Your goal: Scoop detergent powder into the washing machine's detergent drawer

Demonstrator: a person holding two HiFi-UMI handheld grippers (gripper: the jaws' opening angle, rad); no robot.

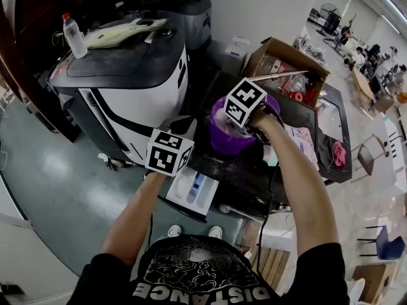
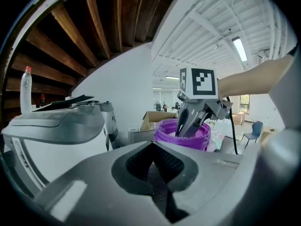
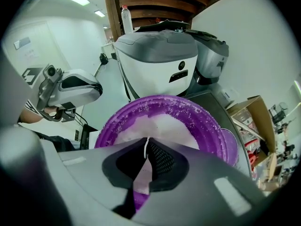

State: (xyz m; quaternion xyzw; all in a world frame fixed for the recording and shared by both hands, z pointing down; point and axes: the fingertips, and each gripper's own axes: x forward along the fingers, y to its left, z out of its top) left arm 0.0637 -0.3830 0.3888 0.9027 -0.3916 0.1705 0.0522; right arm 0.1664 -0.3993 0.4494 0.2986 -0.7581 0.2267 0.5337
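Head view, read left to right: a bottle (image 1: 74,35) stands upright on the washer (image 1: 127,81) at far left. The drawer (image 1: 191,189) lies pulled out below the near edge of the dark table (image 1: 254,170), its long axis running toward me.

Just above the drawer I hold the left gripper (image 2: 153,146), level and aimed right at the tub (image 1: 222,142). In the left gripper view its fingers are pressed together with nothing between them, and only specks of powder cling to the pads.

The tub stands upright on the table, mouth up, just right of the left gripper. It holds white powder (image 3: 160,126), with grains stuck to the rim.

The right gripper (image 3: 148,150) points steeply down into the tub's mouth. In the right gripper view its fingers pinch a thin white strip, which I take for the scoop (image 3: 146,145) seen edge-on. Its long axis runs along the jaws, down toward the powder. I cannot make out its bowl.

Right of the tub an open box (image 1: 286,65) rests on the table's far corner.
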